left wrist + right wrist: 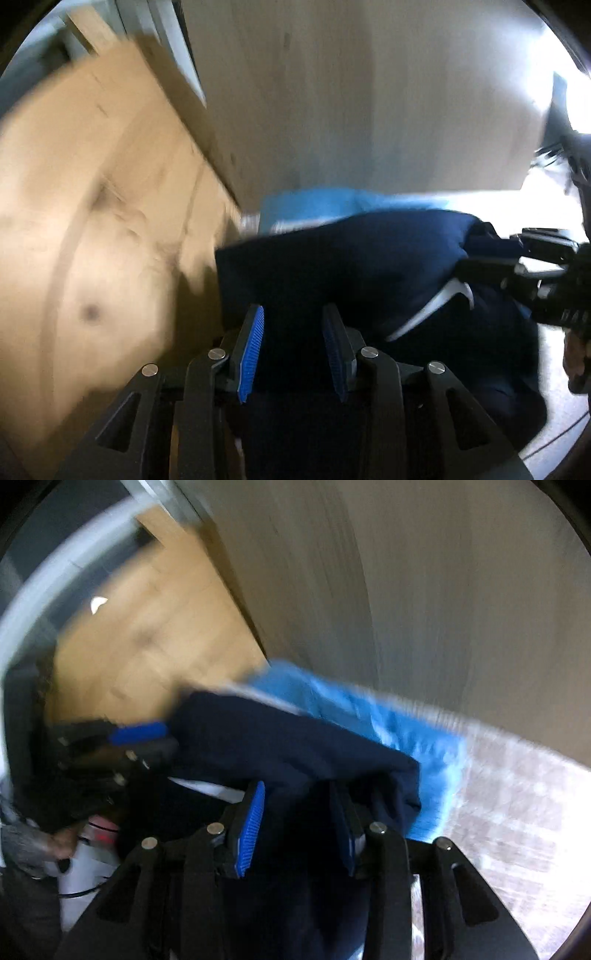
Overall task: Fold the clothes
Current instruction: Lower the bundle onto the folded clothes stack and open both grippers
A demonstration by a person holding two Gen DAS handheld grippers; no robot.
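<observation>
the navy garment (332,266) hung bunched across the lower centre of both views, above a light blue cloth (373,716) and the pale surface (517,782). the left gripper (293,350) and right gripper (297,827) each had navy cloth between its jaws, apparently clamped on it. both frames were blurred. judged from that, a fast swing could tear the cloth free, or drag the blue cloth askew.
</observation>
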